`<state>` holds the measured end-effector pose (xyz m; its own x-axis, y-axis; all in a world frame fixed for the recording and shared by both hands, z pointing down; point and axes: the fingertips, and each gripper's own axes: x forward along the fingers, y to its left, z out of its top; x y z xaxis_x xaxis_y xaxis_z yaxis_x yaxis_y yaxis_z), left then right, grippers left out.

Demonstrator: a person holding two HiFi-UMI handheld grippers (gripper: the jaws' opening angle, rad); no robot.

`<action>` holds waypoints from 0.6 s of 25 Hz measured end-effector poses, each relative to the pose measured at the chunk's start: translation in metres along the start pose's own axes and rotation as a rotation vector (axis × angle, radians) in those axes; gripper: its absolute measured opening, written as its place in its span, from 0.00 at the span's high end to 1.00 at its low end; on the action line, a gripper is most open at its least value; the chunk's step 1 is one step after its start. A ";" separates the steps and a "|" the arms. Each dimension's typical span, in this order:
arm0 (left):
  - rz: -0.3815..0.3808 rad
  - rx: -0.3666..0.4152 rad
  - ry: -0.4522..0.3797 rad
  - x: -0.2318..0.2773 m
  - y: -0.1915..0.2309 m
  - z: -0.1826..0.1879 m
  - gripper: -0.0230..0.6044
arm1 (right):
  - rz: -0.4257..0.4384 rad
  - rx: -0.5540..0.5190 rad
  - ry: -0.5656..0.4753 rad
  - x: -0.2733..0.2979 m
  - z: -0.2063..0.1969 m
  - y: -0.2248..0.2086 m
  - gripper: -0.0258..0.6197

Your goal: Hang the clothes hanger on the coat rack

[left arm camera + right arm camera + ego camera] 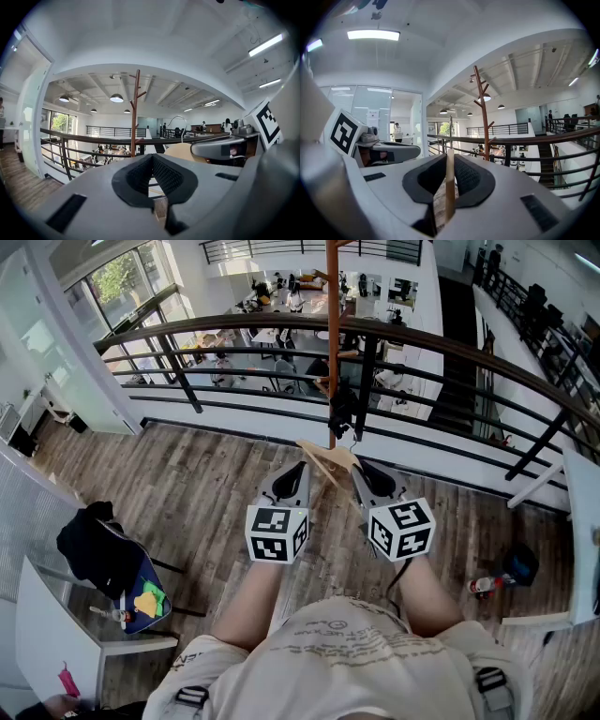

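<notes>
A pale wooden clothes hanger (328,461) with a metal hook is held level in front of me. My right gripper (364,471) is shut on it. In the right gripper view the hanger's thin edge (449,187) stands upright between the black pads, which press on both its sides. My left gripper (296,471) is beside it, shut and with nothing between its pads (140,176). The left gripper view has the hanger (180,151) off to its right. The brown coat rack (333,334) rises by the railing straight ahead, beyond the hanger; its short branches (482,93) are bare.
A dark railing (441,343) with metal bars runs across ahead, with an open drop to a lower floor behind it. At the left, a black garment lies on a chair (89,545) by a white table (56,634). A small red object (483,585) lies on the wooden floor at the right.
</notes>
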<state>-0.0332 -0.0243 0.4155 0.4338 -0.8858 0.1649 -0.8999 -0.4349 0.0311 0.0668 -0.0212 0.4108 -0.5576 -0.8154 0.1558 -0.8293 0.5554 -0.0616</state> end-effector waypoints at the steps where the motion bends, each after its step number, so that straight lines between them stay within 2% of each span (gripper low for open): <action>1: -0.001 0.000 0.001 0.000 0.000 -0.001 0.96 | 0.000 0.000 0.000 0.000 0.000 0.000 0.89; 15: -0.030 -0.003 0.015 0.006 0.020 -0.011 0.96 | -0.032 -0.001 0.001 0.020 -0.004 0.008 0.89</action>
<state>-0.0490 -0.0370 0.4279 0.4598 -0.8698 0.1790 -0.8867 -0.4607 0.0390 0.0493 -0.0324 0.4178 -0.5310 -0.8324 0.1583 -0.8465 0.5295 -0.0555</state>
